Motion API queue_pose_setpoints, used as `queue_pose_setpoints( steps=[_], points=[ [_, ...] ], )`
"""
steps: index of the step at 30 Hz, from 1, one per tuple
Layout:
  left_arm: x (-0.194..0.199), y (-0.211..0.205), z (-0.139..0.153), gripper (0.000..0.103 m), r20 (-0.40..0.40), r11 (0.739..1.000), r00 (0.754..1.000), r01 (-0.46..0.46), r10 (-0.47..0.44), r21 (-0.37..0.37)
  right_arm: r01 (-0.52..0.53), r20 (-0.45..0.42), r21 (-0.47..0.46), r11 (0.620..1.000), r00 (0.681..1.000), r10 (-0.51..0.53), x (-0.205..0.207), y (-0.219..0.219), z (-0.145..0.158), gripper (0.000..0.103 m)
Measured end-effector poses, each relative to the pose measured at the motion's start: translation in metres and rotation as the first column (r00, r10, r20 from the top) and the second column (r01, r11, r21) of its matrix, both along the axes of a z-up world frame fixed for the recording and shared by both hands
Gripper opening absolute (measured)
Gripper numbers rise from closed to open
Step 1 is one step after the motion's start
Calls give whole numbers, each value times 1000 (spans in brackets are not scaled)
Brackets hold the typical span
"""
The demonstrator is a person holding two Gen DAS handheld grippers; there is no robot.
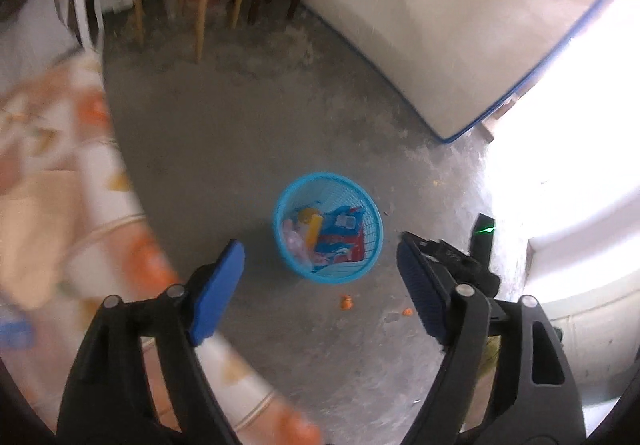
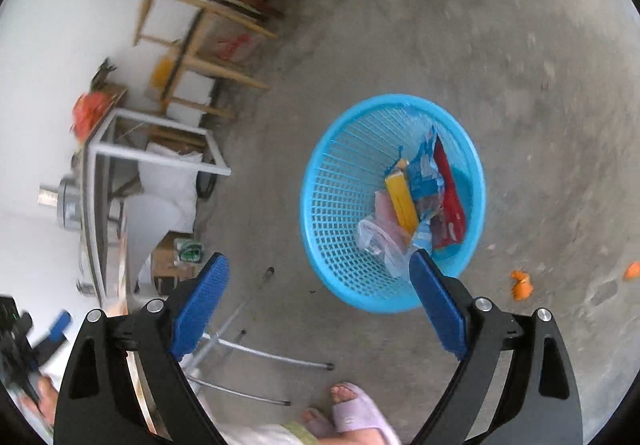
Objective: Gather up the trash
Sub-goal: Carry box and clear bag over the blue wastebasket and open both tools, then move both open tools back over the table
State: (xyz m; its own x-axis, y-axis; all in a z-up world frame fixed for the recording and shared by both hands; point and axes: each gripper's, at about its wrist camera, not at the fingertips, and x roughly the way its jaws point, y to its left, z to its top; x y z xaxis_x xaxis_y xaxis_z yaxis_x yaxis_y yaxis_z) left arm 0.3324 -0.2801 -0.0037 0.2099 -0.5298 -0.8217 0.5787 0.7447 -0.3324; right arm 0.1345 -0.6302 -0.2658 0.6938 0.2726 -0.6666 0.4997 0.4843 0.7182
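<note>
One blue mesh basket (image 2: 394, 205) stands on the concrete floor (image 2: 540, 85), holding a yellow box (image 2: 401, 197), blue and red wrappers (image 2: 430, 175) and clear plastic (image 2: 374, 241). Left gripper (image 1: 320, 285) and right gripper (image 2: 320, 305) both gape, holding nothing. Orange scraps (image 2: 521, 284) lie beside the basket.

Grey concrete floor (image 2: 400, 25) bears a blue basket (image 2: 340, 213) and 2 orange scraps (image 2: 522, 285).

**Daylight glare at right, smeared edges**

In the left wrist view, hard daylight floods in from the right and burns the doorway (image 1: 580, 133) to blank white, washing the concrete floor (image 1: 248, 133) beside it. The patterned cloth (image 1: 60, 173) at left is badly motion-blurred. The right wrist view is evenly bright, with soft blur toward its left rim. Both fisheye pictures bend straight lines and end in dark corners. The blue basket (image 2: 340, 205) stays fairly sharp.
</note>
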Motion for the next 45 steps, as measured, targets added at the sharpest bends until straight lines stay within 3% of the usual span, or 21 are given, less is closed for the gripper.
queue_pose_setpoints(
  steps=[5, 8, 13, 20, 22, 25, 27, 29, 32, 36, 41, 45],
  points=[
    [-29, 101, 55, 83, 93, 992, 988, -117, 121, -47, -73, 61, -126, 989, 995, 82, -37, 29, 58, 89],
    [-48, 165, 77, 83, 140, 969, 960, -233, 242, -83, -115, 109, -163, 980, 985, 134, -43, 45, 92, 89],
    [-88, 259, 89, 84, 182, 905, 891, -384, 415, -184, -221, 174, -227, 949, 949, 263, -23, 84, 149, 89],
    [-139, 334, 64, 84, 179, 815, 803, -518, 568, -261, -413, 234, -327, 850, 836, 497, 33, 186, 215, 89],
    [-154, 344, 56, 84, 182, 795, 784, -535, 593, -285, -476, 234, -356, 804, 787, 570, 50, 226, 228, 89],
    [-178, 358, 46, 84, 217, 781, 760, -543, 613, -307, -548, 213, -406, 731, 721, 659, 69, 280, 241, 89],
    [-191, 358, 43, 84, 255, 786, 749, -536, 611, -308, -586, 197, -440, 681, 677, 710, 84, 315, 248, 89],
    [-205, 356, 40, 84, 294, 801, 749, -517, 594, -300, -603, 188, -467, 647, 647, 739, 98, 341, 253, 89],
    [-218, 351, 34, 84, 311, 819, 762, -490, 569, -299, -636, 155, -463, 617, 628, 763, 120, 367, 252, 89],
    [-231, 343, 18, 84, 288, 841, 799, -442, 528, -312, -700, 79, -408, 586, 612, 787, 144, 390, 236, 89],
    [-247, 328, 2, 84, 315, 878, 827, -387, 466, -283, -744, 58, -366, 559, 582, 811, 143, 410, 230, 70],
    [-248, 322, -8, 84, 270, 886, 858, -356, 436, -299, -758, 14, -396, 517, 558, 829, 131, 427, 232, 60]
  ],
)
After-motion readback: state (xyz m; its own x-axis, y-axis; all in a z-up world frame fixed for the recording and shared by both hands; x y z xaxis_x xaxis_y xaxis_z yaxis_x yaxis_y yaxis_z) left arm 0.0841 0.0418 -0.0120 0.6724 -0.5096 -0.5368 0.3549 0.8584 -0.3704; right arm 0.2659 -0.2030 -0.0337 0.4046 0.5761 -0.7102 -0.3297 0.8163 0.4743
